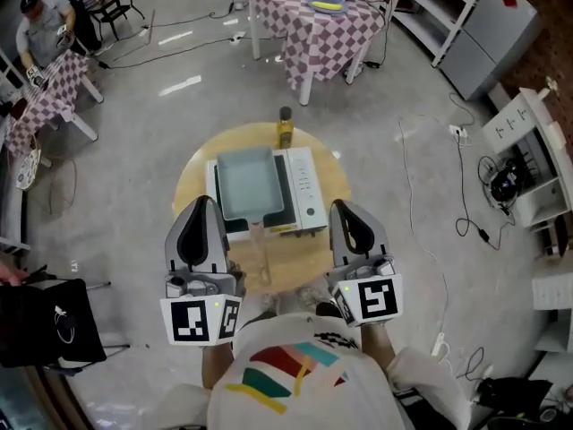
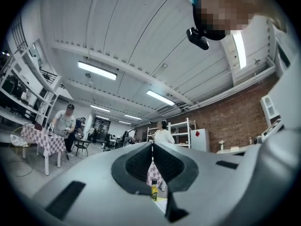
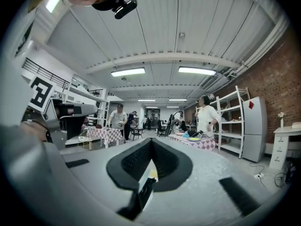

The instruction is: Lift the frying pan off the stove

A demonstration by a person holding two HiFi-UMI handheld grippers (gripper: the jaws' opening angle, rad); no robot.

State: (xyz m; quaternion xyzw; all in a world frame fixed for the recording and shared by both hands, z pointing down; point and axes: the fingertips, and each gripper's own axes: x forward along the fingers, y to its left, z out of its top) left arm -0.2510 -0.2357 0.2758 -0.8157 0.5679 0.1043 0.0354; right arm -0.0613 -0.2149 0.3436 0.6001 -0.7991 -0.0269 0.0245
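1. Head view: the lift has not begun. The rectangular frying pan (image 1: 244,182) sits flat on the portable stove (image 1: 304,191) in the middle of the round wooden worktop (image 1: 304,262). Its handle (image 1: 260,253) points toward the person. The left tongs (image 1: 202,206) and right tongs (image 1: 345,209) are held close to the person's body and touch nothing. The handle's end lies between them, nearer the left. Reaching in, gripping the handle and raising the pan are all left to do. The pan's pale inside looks empty. A bottle (image 1: 285,128) of yellowish liquid stands at the worktop's far edge, just beyond the stove
2. Left gripper view: the left tongs (image 2: 151,149) are closed, pads meeting at the tips with nothing between them. Through the gap lower down the bottle (image 2: 154,190) shows well beyond the tongs. The pan is not visible here
3. Right gripper view: the right tongs (image 3: 151,142) are likewise closed on nothing. A sliver of yellow and white shows through their gap, too small to name, and no pan is visible
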